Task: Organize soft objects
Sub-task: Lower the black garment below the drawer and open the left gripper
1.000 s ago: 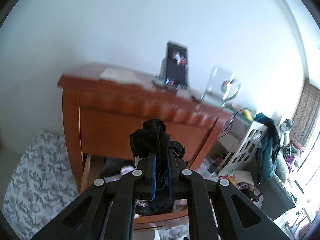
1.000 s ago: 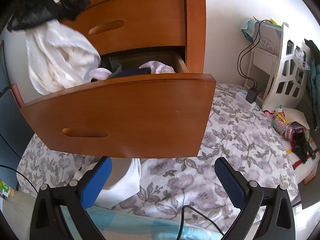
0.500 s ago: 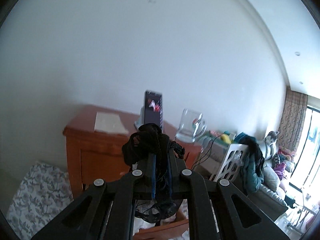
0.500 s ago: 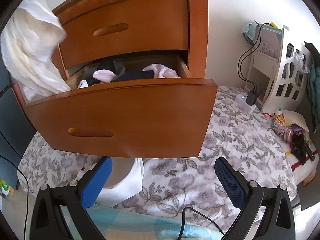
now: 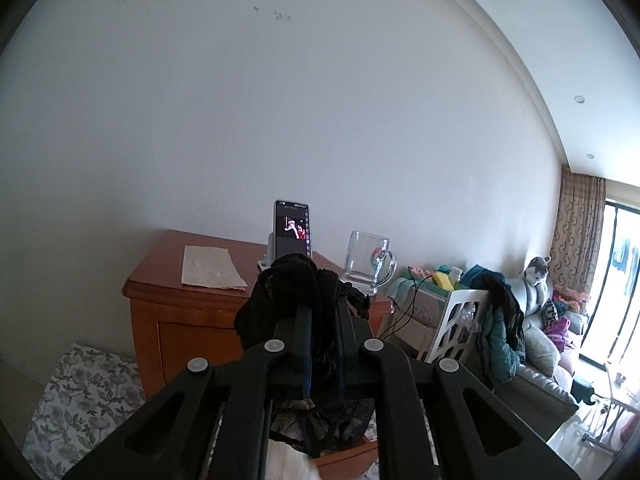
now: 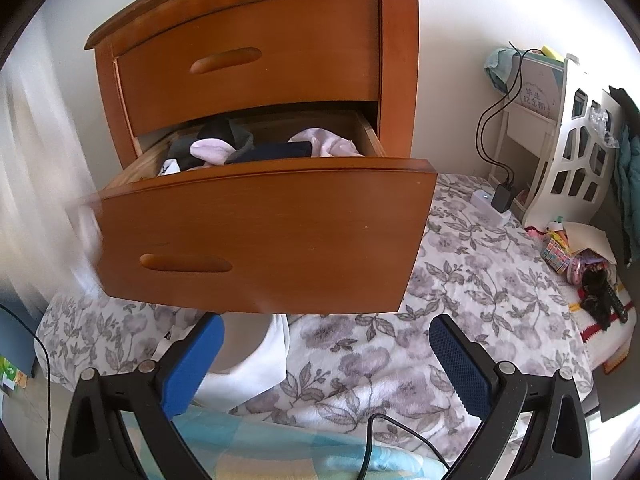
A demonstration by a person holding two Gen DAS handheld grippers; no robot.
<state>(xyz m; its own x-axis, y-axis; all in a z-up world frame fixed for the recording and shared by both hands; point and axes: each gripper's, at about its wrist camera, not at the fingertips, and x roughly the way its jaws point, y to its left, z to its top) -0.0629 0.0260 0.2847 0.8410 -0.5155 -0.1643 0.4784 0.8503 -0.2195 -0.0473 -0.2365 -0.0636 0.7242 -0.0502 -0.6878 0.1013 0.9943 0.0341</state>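
Gripping a bunched black garment (image 5: 298, 304), my left gripper (image 5: 322, 320) has its fingers pressed together on the cloth, held up above the wooden nightstand (image 5: 168, 304). My right gripper (image 6: 326, 354) hangs with fingers spread wide and bare before the pulled-out lower drawer (image 6: 264, 236), where rolled socks (image 6: 224, 146) lie inside.

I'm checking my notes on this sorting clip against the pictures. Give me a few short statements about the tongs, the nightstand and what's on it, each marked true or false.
1. The left tongs are shut on a black garment. True.
2. The right tongs hold a white sock. False: they are open and hold nothing.
3. The lower drawer is pulled out with clothes inside. True.
4. The upper drawer is open too. False: it is closed.
5. A phone stands upright on the nightstand. True.
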